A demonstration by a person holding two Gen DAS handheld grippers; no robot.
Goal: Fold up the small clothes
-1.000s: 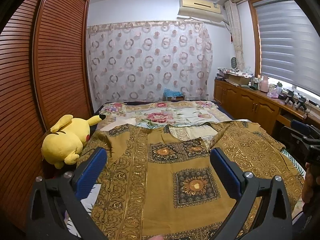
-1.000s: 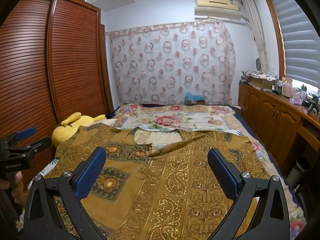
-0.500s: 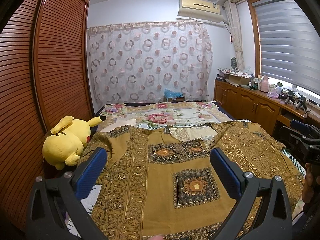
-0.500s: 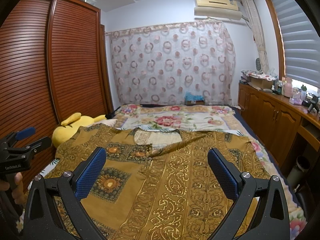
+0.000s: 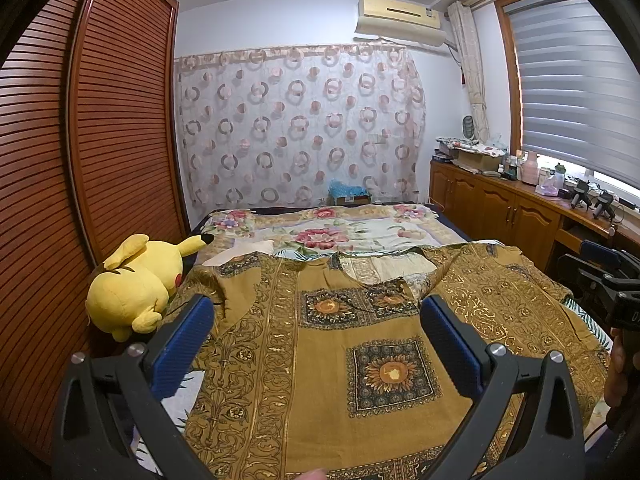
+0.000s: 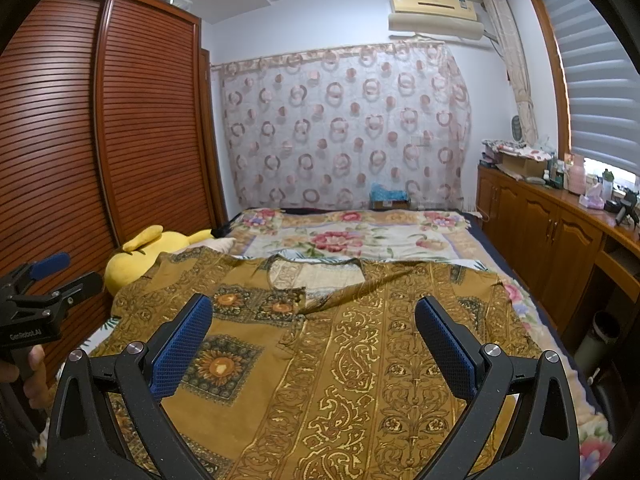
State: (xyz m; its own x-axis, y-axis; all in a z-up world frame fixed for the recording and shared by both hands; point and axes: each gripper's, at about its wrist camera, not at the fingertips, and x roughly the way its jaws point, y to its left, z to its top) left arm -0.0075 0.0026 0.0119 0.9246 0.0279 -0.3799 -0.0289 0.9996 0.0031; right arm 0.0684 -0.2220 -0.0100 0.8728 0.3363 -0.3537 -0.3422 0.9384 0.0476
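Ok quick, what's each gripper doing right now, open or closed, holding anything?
Left gripper: open, holding nothing, above the gold patterned shirt.
Right gripper: open, holding nothing, above the same shirt.

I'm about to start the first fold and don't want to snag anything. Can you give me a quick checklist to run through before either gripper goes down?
1. Left gripper open, holding nothing: ok.
2. Right gripper open, holding nothing: ok.
3. Gold patterned shirt spread out on the floral bedspread: ok.
4. Shirt front smooth: not ok, a diagonal fold runs below the neckline.
5. Yellow plush toy clear of the shirt: not ok, it sits against the sleeve.
6. Near hem flat: cannot tell, out of view.
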